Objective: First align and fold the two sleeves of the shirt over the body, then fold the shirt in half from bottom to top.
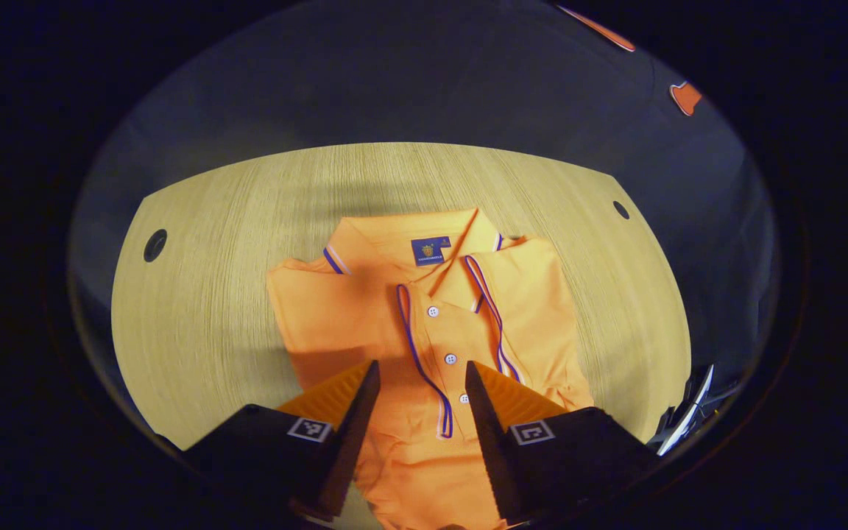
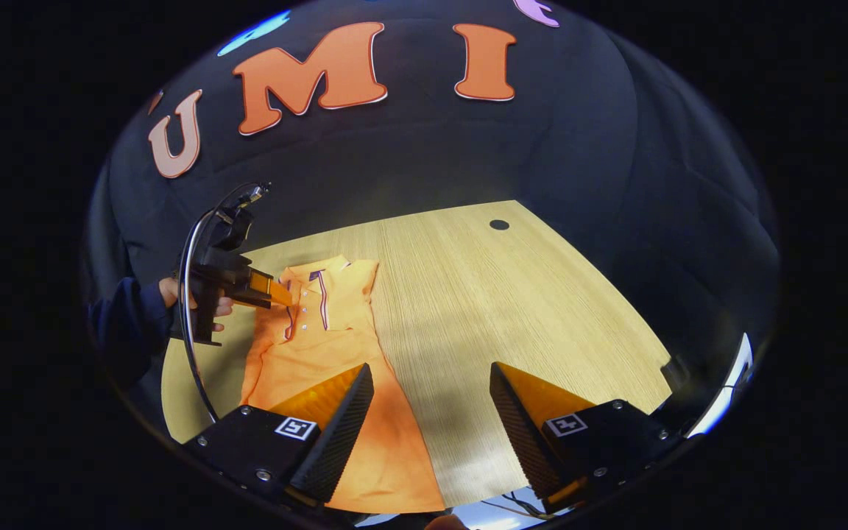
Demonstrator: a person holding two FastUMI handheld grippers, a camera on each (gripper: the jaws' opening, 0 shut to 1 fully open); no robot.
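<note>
Orange shirt lying on the table, both sleeves already folded in over the body.

The wooden table (image 1: pixel 210 294) is carrying the shirt (image 1: pixel 402 346), which is lying collar-far from the left tongs (image 1: pixel 421 368), placket and buttons facing up. The left tongs are hovering wide apart over the shirt's middle, gripping nothing. In the right gripper view, the right tongs (image 2: pixel 431 377) are gaping open above the shirt's hem edge and bare table, holding nothing, while a hand (image 2: pixel 187 298) is holding the left tongs near the collar.
</note>
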